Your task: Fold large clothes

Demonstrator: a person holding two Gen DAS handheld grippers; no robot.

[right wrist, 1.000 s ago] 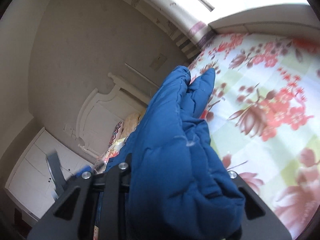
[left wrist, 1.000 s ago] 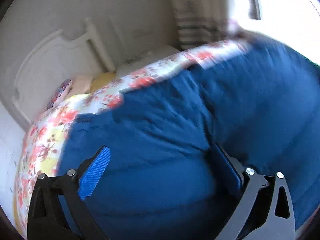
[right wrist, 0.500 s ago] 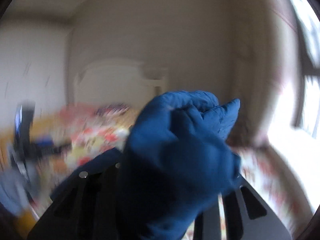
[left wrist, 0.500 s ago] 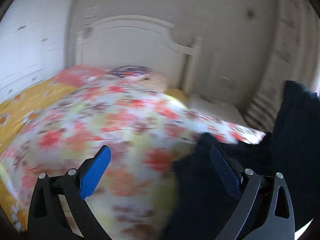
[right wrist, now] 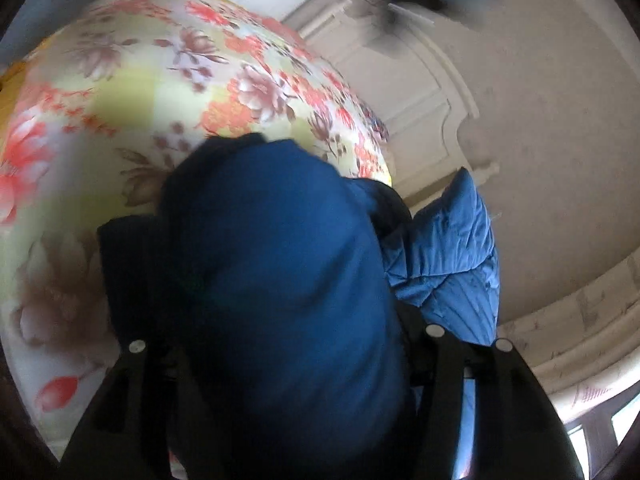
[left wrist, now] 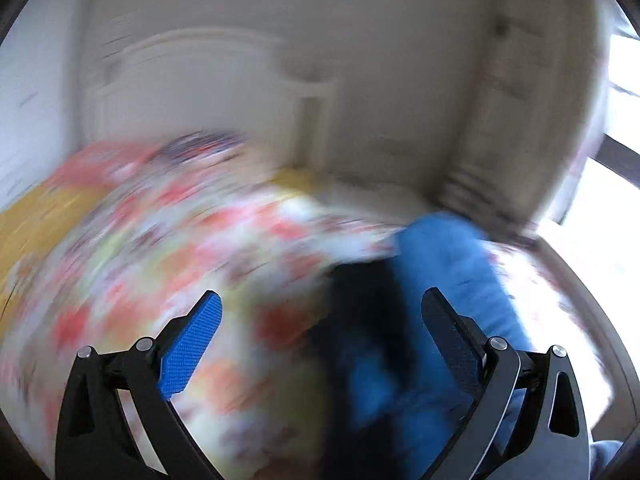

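On the bed, over a floral bedspread (right wrist: 132, 92), lay the blue padded jacket (right wrist: 288, 272), a bulky quilted garment whose shaded bulk read deep navy while a crumpled, stitched section (right wrist: 452, 256) at its right caught the light in a brighter blue. No container appeared in either view. That dark mass filled the space between the right gripper's (right wrist: 280, 344) jaws, which were opening; its fingertips were buried under the fabric, so whether the pads pressed on it could not be told. From the left wrist everything was smeared by motion blur: the left gripper (left wrist: 324, 320) stood wide apart with nothing between its fingers, the jacket (left wrist: 448, 280) lay beyond it on the right, and a white headboard (left wrist: 200, 92) showed dimly behind.
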